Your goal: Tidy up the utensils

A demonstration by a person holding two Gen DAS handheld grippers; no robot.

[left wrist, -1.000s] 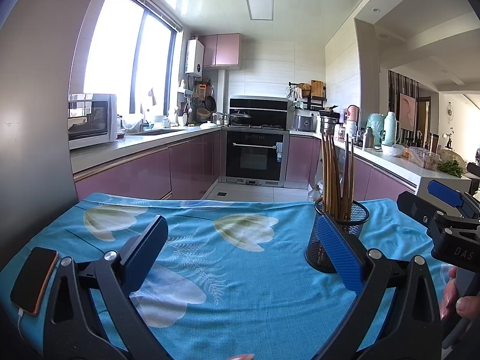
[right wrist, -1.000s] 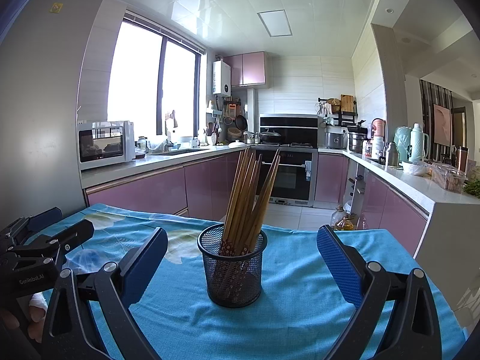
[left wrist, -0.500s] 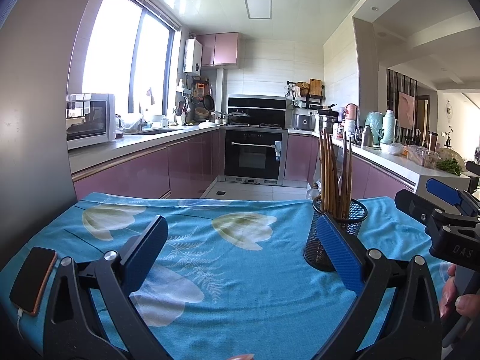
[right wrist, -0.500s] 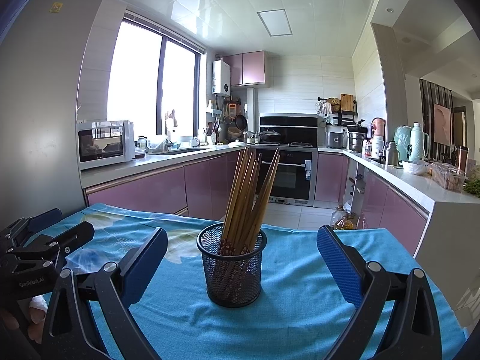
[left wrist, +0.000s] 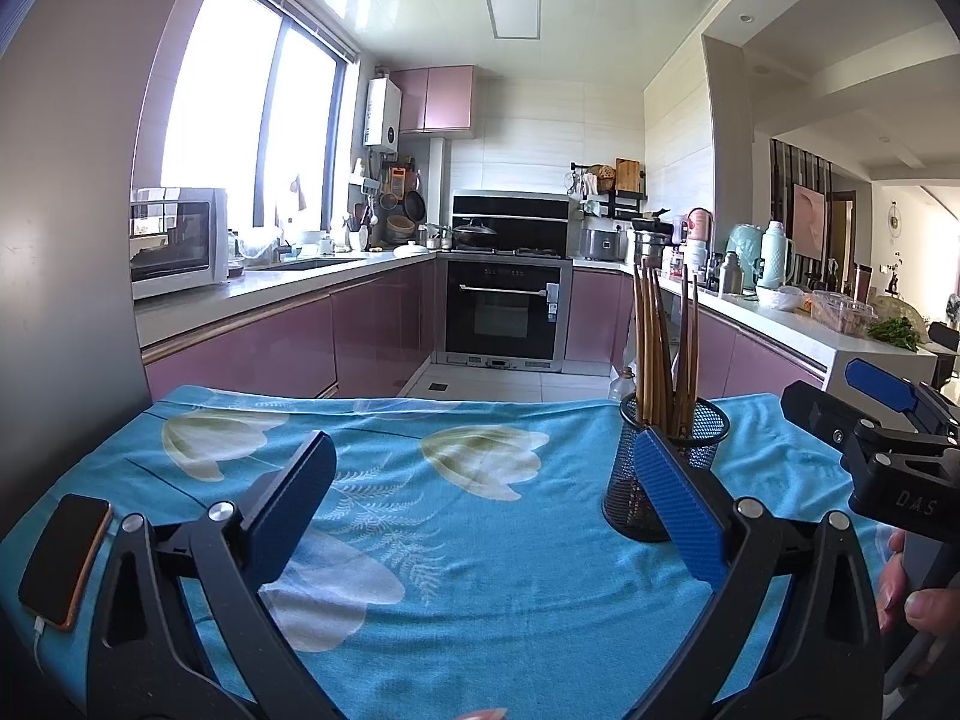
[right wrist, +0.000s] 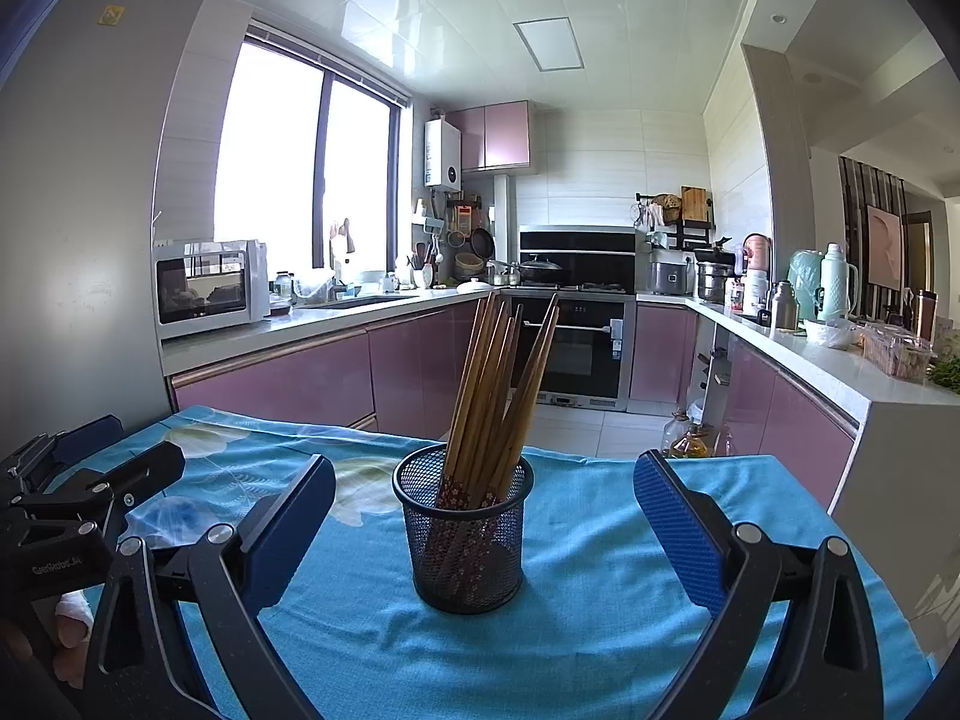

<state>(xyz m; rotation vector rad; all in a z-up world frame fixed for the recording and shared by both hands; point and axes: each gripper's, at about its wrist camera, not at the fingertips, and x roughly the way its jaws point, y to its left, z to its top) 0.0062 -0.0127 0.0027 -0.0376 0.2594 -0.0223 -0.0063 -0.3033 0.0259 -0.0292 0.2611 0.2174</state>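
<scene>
Holder: mesh cup (right wrist: 465,531) dead ahead of right gripper (right wrist: 477,516), chopsticks (right wrist: 501,384) upright (leaning slightly).
Jaws: both wide, empty.
Nearer: right; left gripper (left wrist: 480,504) sits leftward.

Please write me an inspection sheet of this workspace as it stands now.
Surface: table under a blue floral cloth, slightly wrinkled.
Job's things: black mesh holder upright on the cloth, with a bundle of wooden chopsticks leaning in it.
Clutter: phone lying flat at the cloth's left edge.
Grippers: left tool open, holding nothing, holder just beyond its right finger; right tool open, holding nothing, holder centred between its fingers but farther out.
Cables: white cable plugged into the phone.
Surroundings: kitchen with pink cabinets, oven, microwave, crowded right counter.
</scene>
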